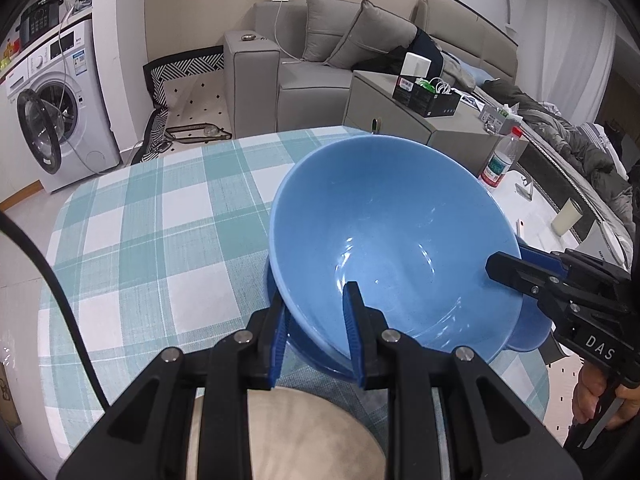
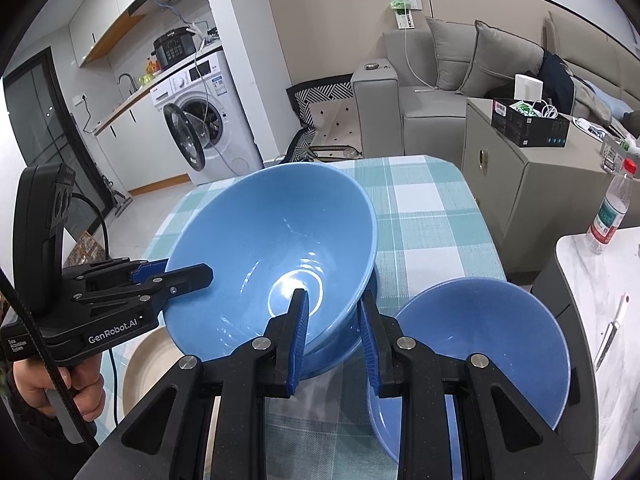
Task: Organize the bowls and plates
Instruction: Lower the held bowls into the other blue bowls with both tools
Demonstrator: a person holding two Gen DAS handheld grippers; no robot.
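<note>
- A big blue bowl point(image 1: 392, 240) is tipped up over the table point(image 1: 160, 220). Both tongs hold it by the rim.
- The left tongs point(image 1: 316, 324) pinch the near rim. One finger is inside the bowl and one is outside. They look closed on it.
- The right tongs point(image 2: 332, 328) pinch the rim on their side the same way, one finger in and one out. They look closed on it too.
- Under the big bowl sits another blue piece point(image 2: 340, 350). It looks like a bowl or plate. The big bowl seems to rest in it or hang just over it. I cannot tell if they touch.
- A second blue bowl point(image 2: 480, 344) sits to the right of the big one, near the right tongs. Its bottom is hidden.
- A tan plate point(image 2: 148, 364) sits on the table near the left tongs, apart from the blue things.
- So I think the job is partly done. The big bowl is going on a stack.
- Still to do, I think: set the big bowl flat, let go, then put away the second bowl and the tan plate.
</note>
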